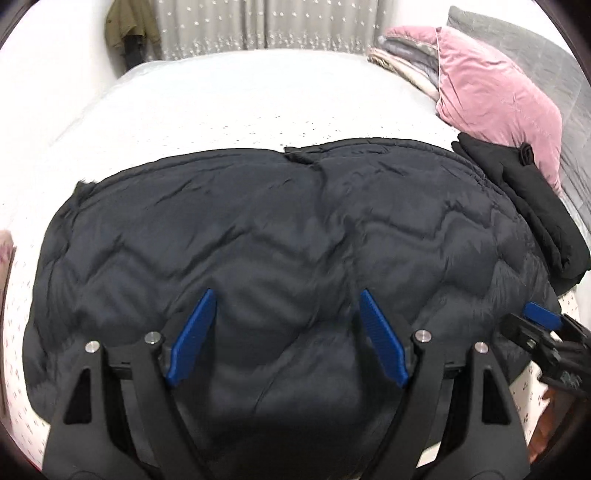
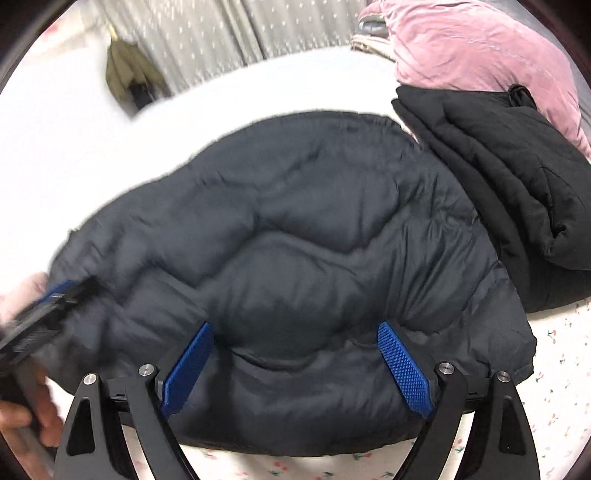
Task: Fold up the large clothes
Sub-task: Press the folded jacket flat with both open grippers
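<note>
A large dark quilted puffer jacket lies spread on the white bed; it also shows in the right wrist view. My left gripper hovers over its near middle, jaws wide open and empty, blue pads apart. My right gripper is over the jacket's near right part, jaws wide open and empty. The right gripper also shows at the right edge of the left wrist view. The left gripper shows blurred at the left edge of the right wrist view.
A folded black garment lies right of the jacket, also in the right wrist view. A pink pillow and folded blankets sit at the far right. The white bed sheet extends beyond. An olive coat hangs by the curtain.
</note>
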`<action>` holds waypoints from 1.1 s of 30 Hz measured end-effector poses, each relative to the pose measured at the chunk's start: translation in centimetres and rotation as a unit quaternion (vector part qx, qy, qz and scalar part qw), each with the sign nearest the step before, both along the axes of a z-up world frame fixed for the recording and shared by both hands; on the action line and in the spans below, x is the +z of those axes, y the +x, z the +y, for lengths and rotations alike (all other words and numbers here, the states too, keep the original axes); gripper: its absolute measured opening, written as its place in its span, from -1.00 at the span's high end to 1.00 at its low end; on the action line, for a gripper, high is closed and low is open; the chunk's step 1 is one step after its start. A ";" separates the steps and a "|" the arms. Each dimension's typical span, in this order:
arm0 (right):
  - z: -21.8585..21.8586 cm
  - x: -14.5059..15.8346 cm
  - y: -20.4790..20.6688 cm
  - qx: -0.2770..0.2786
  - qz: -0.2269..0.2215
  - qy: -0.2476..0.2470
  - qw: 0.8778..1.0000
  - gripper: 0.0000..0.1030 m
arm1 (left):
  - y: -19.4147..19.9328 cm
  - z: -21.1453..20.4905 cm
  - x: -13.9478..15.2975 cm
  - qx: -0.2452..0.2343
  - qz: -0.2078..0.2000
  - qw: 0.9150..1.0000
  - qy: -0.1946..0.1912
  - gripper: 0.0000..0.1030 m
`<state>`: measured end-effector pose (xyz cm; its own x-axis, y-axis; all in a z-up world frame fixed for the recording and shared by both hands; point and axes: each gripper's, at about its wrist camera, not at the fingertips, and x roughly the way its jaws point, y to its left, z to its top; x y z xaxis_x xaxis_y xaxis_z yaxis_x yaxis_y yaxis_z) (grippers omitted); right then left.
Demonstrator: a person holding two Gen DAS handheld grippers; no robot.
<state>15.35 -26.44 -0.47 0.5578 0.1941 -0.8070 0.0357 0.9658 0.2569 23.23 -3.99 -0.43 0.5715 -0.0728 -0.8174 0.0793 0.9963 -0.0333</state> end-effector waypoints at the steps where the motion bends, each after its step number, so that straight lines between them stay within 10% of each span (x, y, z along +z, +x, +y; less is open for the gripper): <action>1: -0.1 0.4 -0.1 -0.003 -0.008 0.007 1.000 -0.78 | 0.8 0.0 -0.2 0.003 0.004 1.000 -0.003 -0.57; 8: -0.4 -1.3 1.3 -0.002 0.034 -0.010 0.999 -0.78 | 3.5 -0.6 -3.5 0.029 0.043 0.999 0.012 -0.59; 18: -1.2 -0.4 1.9 -0.019 0.034 0.023 0.999 -0.79 | 7.2 1.3 1.2 0.054 0.019 0.998 -0.036 -0.58; 27: -1.8 -0.9 2.7 -0.013 0.039 0.011 0.999 -0.79 | 11.3 -0.1 -5.3 0.067 0.078 0.995 0.009 -0.61; 33: -1.9 -1.7 2.7 -0.015 0.044 0.023 0.999 -0.79 | 9.5 1.2 -2.7 0.066 0.064 0.995 -0.047 -0.59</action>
